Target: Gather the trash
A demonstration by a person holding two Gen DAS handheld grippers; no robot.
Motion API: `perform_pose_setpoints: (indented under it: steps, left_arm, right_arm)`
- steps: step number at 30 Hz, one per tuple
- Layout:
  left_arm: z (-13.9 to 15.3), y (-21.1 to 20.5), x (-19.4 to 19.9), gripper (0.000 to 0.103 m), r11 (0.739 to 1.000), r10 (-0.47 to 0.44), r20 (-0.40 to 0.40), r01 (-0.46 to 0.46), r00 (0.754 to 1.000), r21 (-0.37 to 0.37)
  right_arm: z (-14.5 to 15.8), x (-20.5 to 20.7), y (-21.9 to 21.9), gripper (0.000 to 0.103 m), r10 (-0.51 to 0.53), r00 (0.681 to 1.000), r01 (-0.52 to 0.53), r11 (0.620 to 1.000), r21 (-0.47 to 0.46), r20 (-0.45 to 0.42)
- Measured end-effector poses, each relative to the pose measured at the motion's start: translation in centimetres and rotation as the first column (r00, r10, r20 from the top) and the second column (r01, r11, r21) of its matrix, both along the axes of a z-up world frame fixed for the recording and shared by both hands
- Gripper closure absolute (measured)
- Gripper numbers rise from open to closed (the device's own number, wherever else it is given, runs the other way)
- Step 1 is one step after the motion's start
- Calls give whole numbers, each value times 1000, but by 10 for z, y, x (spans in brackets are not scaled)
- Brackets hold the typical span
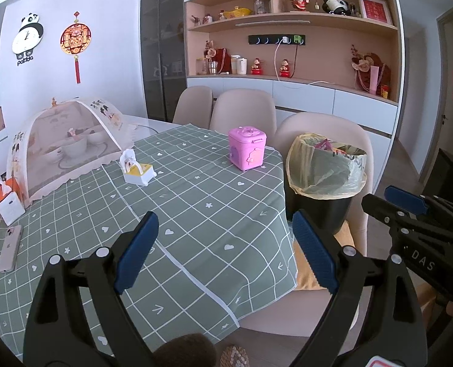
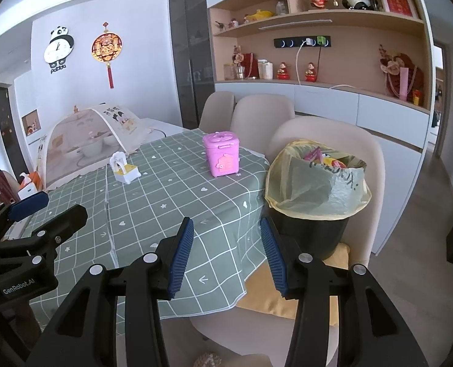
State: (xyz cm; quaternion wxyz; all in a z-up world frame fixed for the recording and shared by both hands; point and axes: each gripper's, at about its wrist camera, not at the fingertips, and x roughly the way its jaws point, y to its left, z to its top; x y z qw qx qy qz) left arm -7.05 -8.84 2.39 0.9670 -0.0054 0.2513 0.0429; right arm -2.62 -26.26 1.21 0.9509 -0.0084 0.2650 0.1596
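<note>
The worktop [image 1: 196,214] wore a green checked cloth, with shelves [image 1: 290,18] behind it. The bin [image 2: 315,195], black with a yellowish liner and wrappers inside, sat on a chair [image 2: 364,159] beside it. Both claws, left [image 1: 226,244] and right [image 2: 226,250], hung open and empty.

Matte black left hand-held gripper [image 1: 225,252] with 2 angular fingers, ribbed dark blue pads [image 1: 137,252] and round silver screws at the pivots. Same build on the right hand-held gripper [image 2: 226,257]; white "GenRobot.AI" and "DAS" lettering on the black bodies.
</note>
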Motion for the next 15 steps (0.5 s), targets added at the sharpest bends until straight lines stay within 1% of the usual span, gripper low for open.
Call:
perform_pose_setpoints:
  steps: [15]
  left_arm:
    - [2,-5,3,18,1000,-15,7,15,1000,4]
  right_arm:
    - [0,-1,-4,59,-9,1000,9,1000,4,2]
